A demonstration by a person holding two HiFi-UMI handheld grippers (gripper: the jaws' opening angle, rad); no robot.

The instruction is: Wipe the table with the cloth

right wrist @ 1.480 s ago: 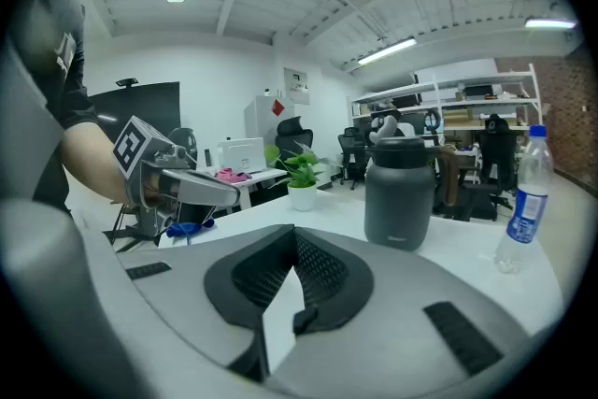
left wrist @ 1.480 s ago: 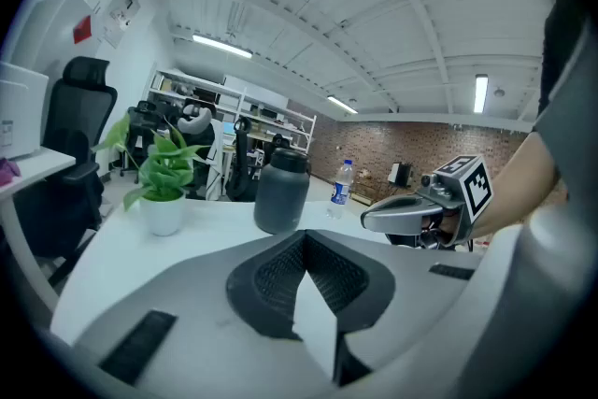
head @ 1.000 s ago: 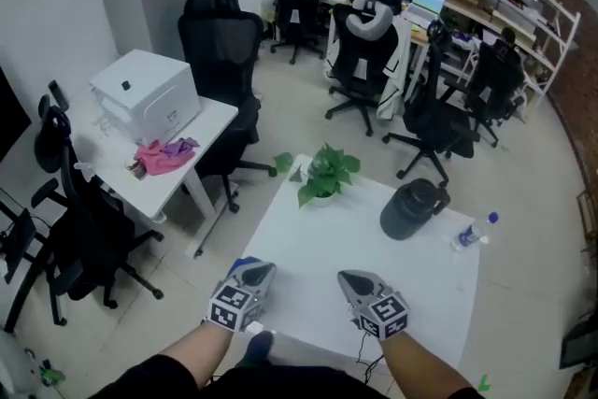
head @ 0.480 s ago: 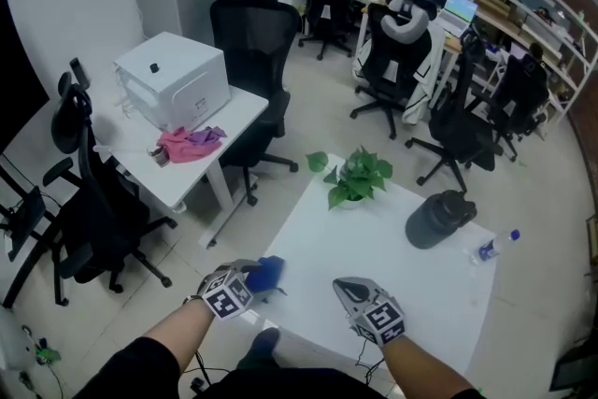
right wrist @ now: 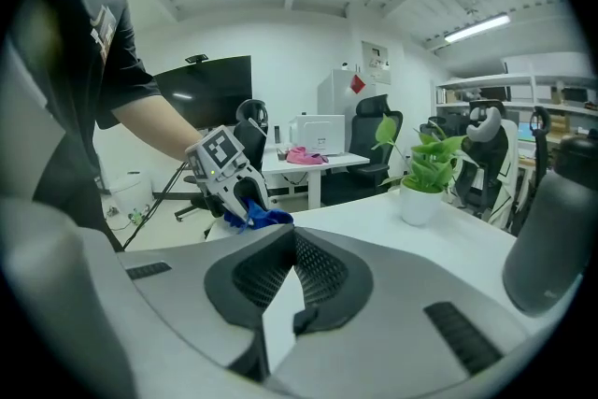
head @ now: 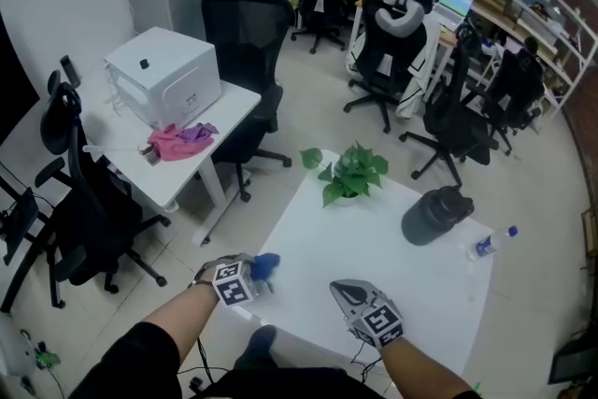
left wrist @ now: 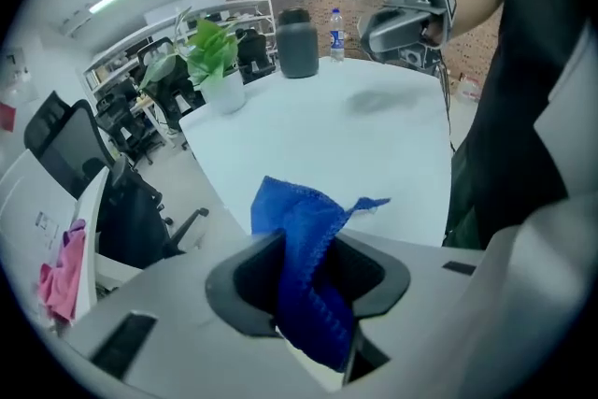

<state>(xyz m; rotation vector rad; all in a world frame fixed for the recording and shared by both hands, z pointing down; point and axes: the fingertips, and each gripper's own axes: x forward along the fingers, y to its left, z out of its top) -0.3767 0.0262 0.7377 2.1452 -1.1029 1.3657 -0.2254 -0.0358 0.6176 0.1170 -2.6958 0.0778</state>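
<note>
Left gripper [head: 249, 273], head view: at the near-left edge of the white table [head: 374, 243], holding the blue cloth [head: 266, 263]; right gripper [head: 358, 296] hovers nearby. Left gripper view: jaws clamped on soft, crumpled knit cloth; tabletop smooth. Right gripper view: jaws together, empty. Looks like wipe start; next, press cloth flat and sweep.

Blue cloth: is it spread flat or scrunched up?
Scrunched up. The cloth is bunched in folds, pinched between the left hand-held gripper's jaws, not laid flat.
</note>
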